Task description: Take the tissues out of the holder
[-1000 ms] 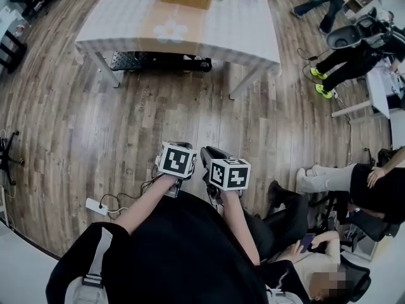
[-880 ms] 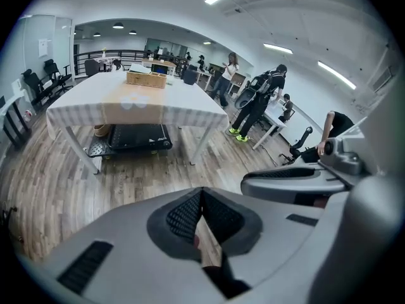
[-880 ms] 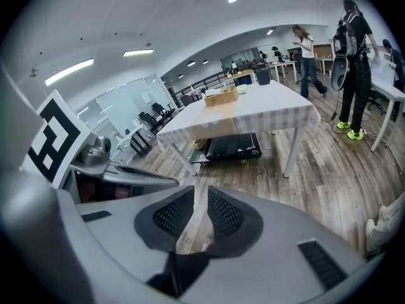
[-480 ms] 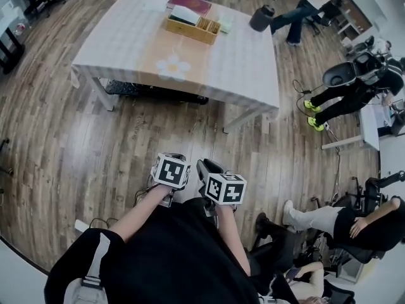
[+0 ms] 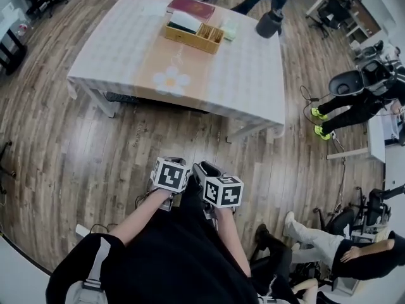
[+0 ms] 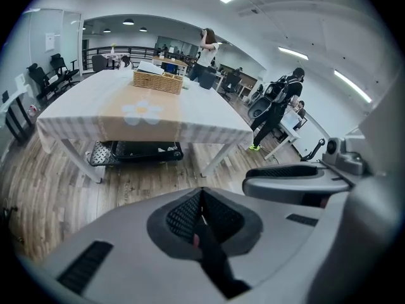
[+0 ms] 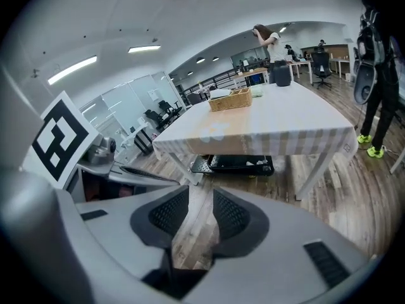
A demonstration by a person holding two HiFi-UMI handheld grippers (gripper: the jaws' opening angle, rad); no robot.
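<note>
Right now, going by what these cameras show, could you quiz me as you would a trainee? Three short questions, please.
1. True or false: the wicker holder is held in a gripper.
2. Which gripper's jaws stand apart? A) the left one B) the right one C) neither
3. Fill in: the tablecloth bears a printed ____ on its near part.

Key:
1. False. It stands on the far part of the table, well away from both grippers.
2. B. The right gripper has just been opening and has nothing between its jaws. The left gripper is shut and empty.
3. Flower.
</note>
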